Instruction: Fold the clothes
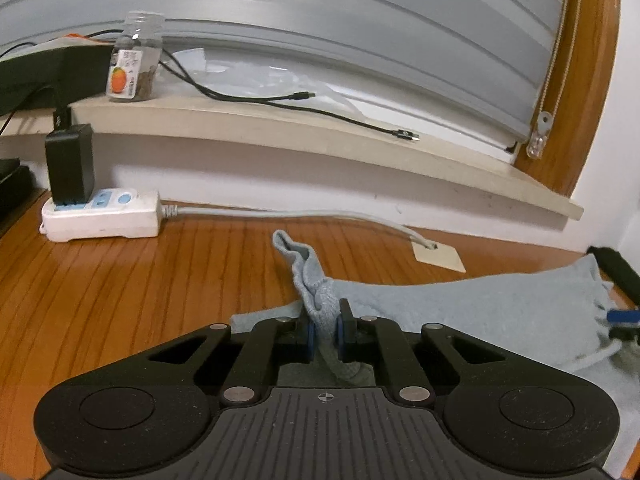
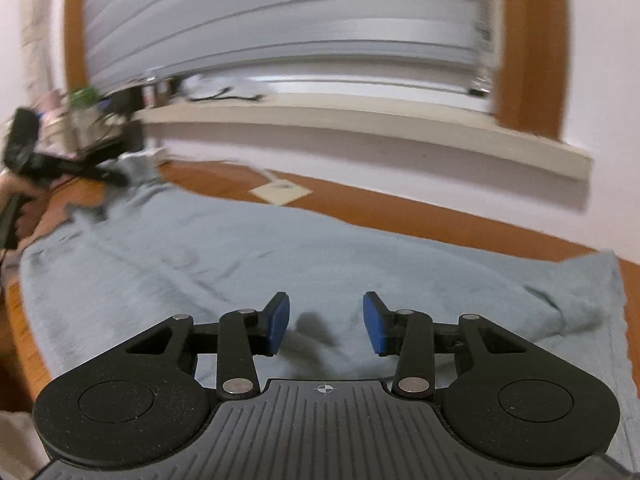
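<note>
**Two grippers, one pale blue garment**

One corner of the garment (image 1: 316, 292) is pinched tight in the left gripper (image 1: 325, 336), its bunched tip pointing toward 11 o'clock. Its long axis runs 9 to 3 across the wooden table (image 1: 120, 288). Jaws apart, the right gripper (image 2: 325, 322) hovers empty over the cloth. Motion blur smears that view's left edge.

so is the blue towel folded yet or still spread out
Mostly spread: the blue towel lies flat across the wooden table, with one corner bunched up in the shut left gripper.
</note>
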Demonstrator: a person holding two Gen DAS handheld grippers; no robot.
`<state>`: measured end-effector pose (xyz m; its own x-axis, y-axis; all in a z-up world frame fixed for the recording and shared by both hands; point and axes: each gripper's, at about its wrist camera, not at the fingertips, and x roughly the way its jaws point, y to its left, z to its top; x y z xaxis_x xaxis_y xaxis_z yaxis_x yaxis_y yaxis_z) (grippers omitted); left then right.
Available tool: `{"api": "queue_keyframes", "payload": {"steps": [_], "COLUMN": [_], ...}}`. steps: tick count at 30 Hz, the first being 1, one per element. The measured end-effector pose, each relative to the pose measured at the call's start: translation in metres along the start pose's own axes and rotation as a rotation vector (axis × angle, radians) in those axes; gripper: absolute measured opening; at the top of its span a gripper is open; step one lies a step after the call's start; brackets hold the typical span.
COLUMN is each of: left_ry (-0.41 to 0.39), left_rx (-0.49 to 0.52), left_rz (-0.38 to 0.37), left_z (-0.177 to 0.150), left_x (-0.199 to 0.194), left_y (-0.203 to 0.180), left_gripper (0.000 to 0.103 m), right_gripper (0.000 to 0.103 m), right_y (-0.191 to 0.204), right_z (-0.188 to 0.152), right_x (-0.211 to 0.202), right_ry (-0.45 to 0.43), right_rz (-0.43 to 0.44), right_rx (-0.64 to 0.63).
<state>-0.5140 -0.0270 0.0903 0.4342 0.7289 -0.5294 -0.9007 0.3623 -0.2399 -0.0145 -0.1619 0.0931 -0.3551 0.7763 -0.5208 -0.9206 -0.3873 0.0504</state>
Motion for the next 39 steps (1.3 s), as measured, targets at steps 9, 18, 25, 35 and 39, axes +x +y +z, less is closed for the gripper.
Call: {"api": "queue_keyframes", "payload": {"steps": [9, 18, 25, 35, 39], "left_ry": [0.003, -0.037, -0.079, -0.092, -0.108], "left_rx": [-0.016, -0.042, -0.09, -0.108, -0.03], "left_rz": [-0.004, -0.016, -0.051, 0.171, 0.154], "left_z": [0.0, -0.003, -0.013, -0.03, -0.022], "left_x": [-0.004, -0.013, -0.043, -0.061, -0.061], "left_y": [-0.003, -0.005, -0.011, 0.014, -0.01], "left_gripper": [0.011, 0.009, 0.009, 0.037, 0.047], "right_gripper": [0.041, 0.004, 0.003, 0.016, 0.023], "right_y": [0.01, 0.006, -0.01, -0.008, -0.024], "right_z": [-0.009, -0.014, -0.023, -0.039, -0.038], "right_x": [0.0, -0.008, -0.033, -0.057, -0.077], "right_ry": [0.069, 0.068, 0.005, 0.026, -0.004], "right_rz": [0.026, -0.026, -0.045, -0.034, -0.072], "right_rx": [-0.075, -0.135, -0.074, -0.075, -0.052]}}
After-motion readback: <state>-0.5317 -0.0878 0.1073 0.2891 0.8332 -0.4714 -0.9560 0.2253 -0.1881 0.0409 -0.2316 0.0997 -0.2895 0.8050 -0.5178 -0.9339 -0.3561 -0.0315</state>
